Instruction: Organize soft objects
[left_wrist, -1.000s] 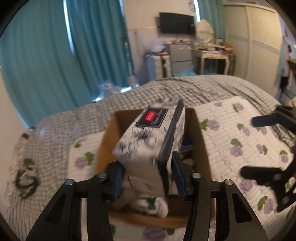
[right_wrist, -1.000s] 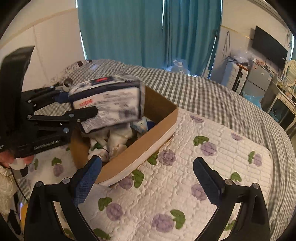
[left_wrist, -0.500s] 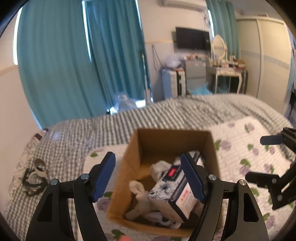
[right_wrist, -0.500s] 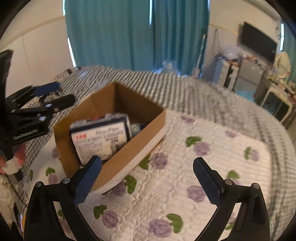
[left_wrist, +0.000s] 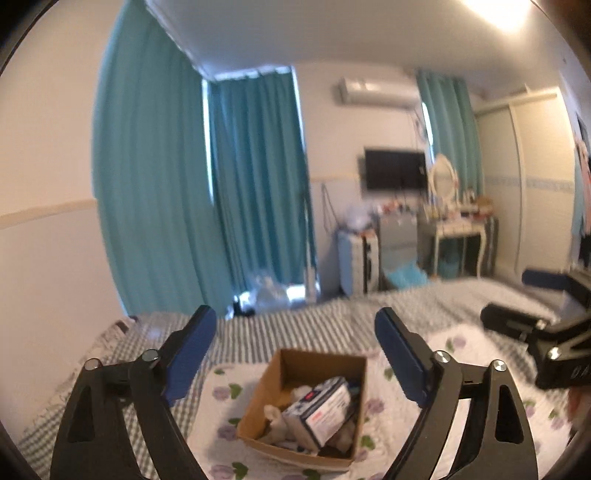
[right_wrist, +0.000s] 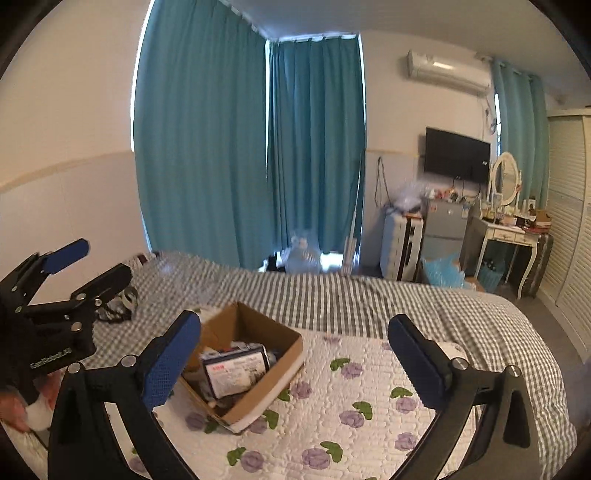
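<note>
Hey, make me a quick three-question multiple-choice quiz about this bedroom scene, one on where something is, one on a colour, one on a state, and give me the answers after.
1. Where does the tissue pack lie?
A. On the checked bedspread
B. Inside the cardboard box
C. Between the left tongs' fingers

2. What colour are the curtains?
A. Teal
B. Yellow
C. White

3. In what state are the right tongs?
A. Shut on the tissue pack
B. Shut with nothing in them
C. Open with nothing between the fingers

Answers:
1. B: the pack rests among soft white things within the box walls on the flowered quilt.
2. A: both curtain panels by the window are teal.
3. C: the blue pads stand far apart, with only the bed and box showing beyond them.
</note>
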